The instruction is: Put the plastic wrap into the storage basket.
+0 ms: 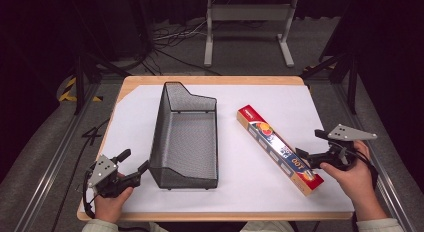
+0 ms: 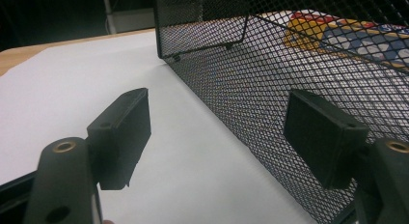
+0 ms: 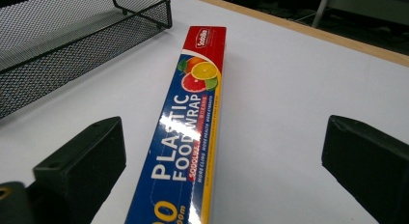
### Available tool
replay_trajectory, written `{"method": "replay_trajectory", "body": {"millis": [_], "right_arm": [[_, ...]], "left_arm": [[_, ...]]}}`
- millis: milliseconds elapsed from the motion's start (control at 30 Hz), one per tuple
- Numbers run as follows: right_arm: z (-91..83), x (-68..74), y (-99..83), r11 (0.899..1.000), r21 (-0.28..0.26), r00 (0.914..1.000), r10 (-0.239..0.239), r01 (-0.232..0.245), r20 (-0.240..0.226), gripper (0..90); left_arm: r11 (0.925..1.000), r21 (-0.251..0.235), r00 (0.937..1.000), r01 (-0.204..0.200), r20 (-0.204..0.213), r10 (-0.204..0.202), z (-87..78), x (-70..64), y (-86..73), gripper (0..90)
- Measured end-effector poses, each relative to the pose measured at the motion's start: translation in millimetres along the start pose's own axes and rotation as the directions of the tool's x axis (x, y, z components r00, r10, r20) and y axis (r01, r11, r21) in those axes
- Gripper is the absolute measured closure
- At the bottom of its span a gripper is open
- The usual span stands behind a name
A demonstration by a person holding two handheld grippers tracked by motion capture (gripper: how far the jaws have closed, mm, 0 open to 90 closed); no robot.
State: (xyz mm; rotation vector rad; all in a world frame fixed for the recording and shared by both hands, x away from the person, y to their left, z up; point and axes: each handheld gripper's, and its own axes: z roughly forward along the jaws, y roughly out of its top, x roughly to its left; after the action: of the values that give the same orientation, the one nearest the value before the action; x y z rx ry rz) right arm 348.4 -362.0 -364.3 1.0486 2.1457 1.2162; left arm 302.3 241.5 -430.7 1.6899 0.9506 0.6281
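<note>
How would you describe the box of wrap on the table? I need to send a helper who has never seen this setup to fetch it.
On the white sheet covering the table, look right of the black mesh basket. There lies the plastic food wrap box, long and thin, set diagonally, its near end between the open jaws of the right gripper. It is the one colourful thing: red ends, blue face, citrus fruit picture.

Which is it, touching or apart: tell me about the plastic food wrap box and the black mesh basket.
Apart. The high view shows bare white table cover between the plastic food wrap box and the mesh basket.
</note>
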Motion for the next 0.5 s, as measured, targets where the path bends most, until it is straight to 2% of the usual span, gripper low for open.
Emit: {"method": "replay_trajectory", "body": {"millis": [200,267,400,500], "right_arm": [[15.1,5.4,18.4,0.999,0.042,0.9998,0.019,-0.019,-0.001,4.1],[18.9,7.5,23.3,0.998,0.061,0.9998,0.011,-0.012,0.014,4.1],[25.2,10.6,29.6,0.995,0.095,0.9999,0.01,-0.011,0.007,4.2],[33.3,14.2,38.2,0.99,0.139,0.9999,0.011,-0.011,0.0,11.2]], "left_arm": [[1.0,-0.002,1.0,0.0,0.0,0.0,-0.4,0.2,-0.1,25.6],[1.0,-0.002,1.0,-0.001,0.001,0.001,-0.3,0.2,-0.1,25.6],[1.0,0.001,1.0,-0.004,0.002,0.004,0.1,-0.1,-0.1,25.6],[1.0,0.001,1.0,-0.005,0.002,0.005,0.0,-0.2,-0.1,25.6]]}}
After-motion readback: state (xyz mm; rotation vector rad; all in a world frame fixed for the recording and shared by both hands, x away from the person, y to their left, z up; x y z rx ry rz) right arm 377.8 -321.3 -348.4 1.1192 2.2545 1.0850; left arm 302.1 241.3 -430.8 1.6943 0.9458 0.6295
